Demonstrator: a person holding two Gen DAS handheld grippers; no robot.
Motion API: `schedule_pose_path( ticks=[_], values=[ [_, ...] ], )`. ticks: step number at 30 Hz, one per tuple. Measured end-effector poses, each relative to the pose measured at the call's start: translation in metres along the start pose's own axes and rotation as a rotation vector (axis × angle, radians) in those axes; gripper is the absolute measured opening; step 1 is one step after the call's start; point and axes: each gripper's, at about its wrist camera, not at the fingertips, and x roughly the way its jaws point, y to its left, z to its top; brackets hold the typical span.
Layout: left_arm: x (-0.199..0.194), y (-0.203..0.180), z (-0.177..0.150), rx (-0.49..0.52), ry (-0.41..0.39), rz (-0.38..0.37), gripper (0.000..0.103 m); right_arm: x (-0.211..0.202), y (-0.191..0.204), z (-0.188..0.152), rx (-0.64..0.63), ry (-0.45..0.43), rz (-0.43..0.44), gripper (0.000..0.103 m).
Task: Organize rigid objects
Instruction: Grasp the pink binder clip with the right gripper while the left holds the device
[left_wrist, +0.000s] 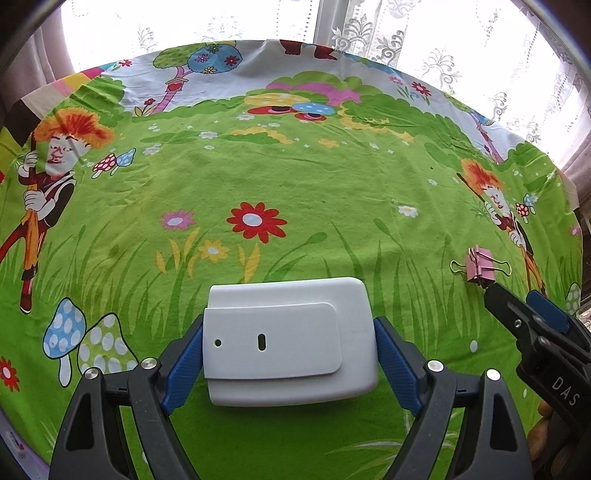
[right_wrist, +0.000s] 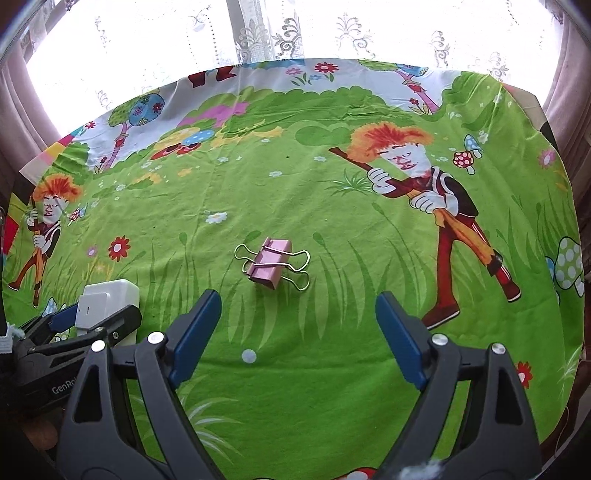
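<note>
Left wrist view: left hand-held gripper (left_wrist: 289, 345) clasps white box (left_wrist: 291, 332); right hand-held gripper (right_wrist: 297, 321) gapes empty.

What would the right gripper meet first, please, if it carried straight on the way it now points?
Probably the pink binder clip, lying just ahead of the open right gripper on the green cloth; depth is hard to judge.

White box (left_wrist: 291, 339), pink binder clip (right_wrist: 272, 266), green cartoon-print cloth (left_wrist: 295, 177).
</note>
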Motion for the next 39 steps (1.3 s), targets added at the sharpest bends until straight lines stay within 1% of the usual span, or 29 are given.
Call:
schedule_pose_path(
  ticks=[7, 8, 10, 11, 12, 14, 16, 18, 19, 25, 28, 33, 39],
  values=[
    [-0.004, 0.004, -0.006, -0.014, -0.021, -0.020, 0.086, 0.021, 0.011, 0.009, -0.039, -0.019, -0.025, 0.087],
    [-0.005, 0.004, -0.007, -0.015, -0.023, -0.023, 0.086, 0.023, 0.011, 0.010, -0.039, -0.017, -0.026, 0.084],
    [-0.006, 0.005, -0.008, -0.019, -0.026, -0.028, 0.086, 0.029, 0.009, 0.010, -0.043, -0.006, -0.028, 0.075],
    [-0.006, 0.005, -0.008, -0.021, -0.028, -0.032, 0.086, 0.032, 0.009, 0.010, -0.045, 0.006, -0.025, 0.062],
    [-0.007, 0.006, -0.008, -0.025, -0.030, -0.035, 0.086, 0.032, 0.009, 0.009, -0.052, -0.003, -0.026, 0.055],
    [-0.008, 0.007, -0.008, -0.031, -0.036, -0.038, 0.086, 0.031, 0.010, 0.008, -0.066, -0.010, -0.023, 0.045],
    [-0.010, 0.008, -0.009, -0.034, -0.041, -0.042, 0.086, 0.029, 0.010, 0.008, -0.065, -0.015, -0.006, 0.044],
    [-0.012, 0.009, -0.010, -0.035, -0.047, -0.044, 0.086, 0.025, 0.012, 0.007, -0.075, -0.030, 0.003, 0.031],
    [-0.014, 0.009, -0.010, -0.037, -0.051, -0.045, 0.086, 0.023, 0.013, 0.007, -0.077, -0.030, 0.009, 0.030],
    [-0.022, 0.015, -0.014, -0.054, -0.065, -0.050, 0.086, 0.016, 0.014, 0.002, -0.071, -0.019, 0.047, 0.029],
    [-0.029, 0.017, -0.016, -0.061, -0.077, -0.058, 0.086, 0.005, 0.015, -0.001, -0.072, -0.028, 0.062, 0.029],
    [-0.044, 0.021, -0.020, -0.070, -0.095, -0.075, 0.086, -0.021, 0.025, -0.006, -0.078, -0.046, 0.083, 0.029],
    [-0.071, 0.035, -0.028, -0.104, -0.129, -0.093, 0.086, -0.061, 0.047, -0.016, -0.096, -0.063, 0.154, 0.028]
  ],
)
